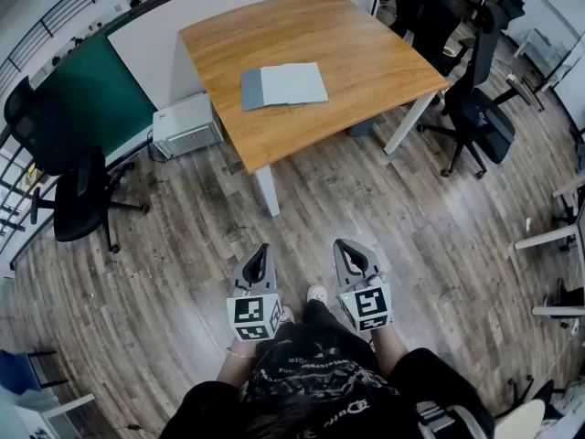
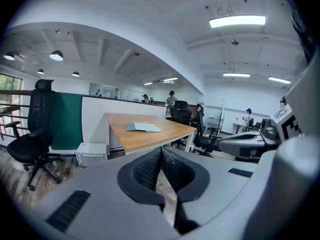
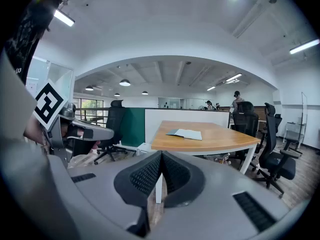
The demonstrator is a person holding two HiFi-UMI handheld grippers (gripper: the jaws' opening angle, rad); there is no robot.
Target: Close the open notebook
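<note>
Both grippers were pressed together and empty, well apart from the bench that carried the open notebook.

The person stood on the wooden floor and held the left gripper and the right gripper side by side in front of the body, both tilted slightly downward. In each gripper view the two dark ribbed pads met at their tips, with nothing between them. The notebook lay flat and open on the wooden bench, close to its left edge and about midway along it, with a darker grey part on the left and a pale page on the right. A white box stood on the floor just beside that edge, and black office chairs stood around the bench.
</note>
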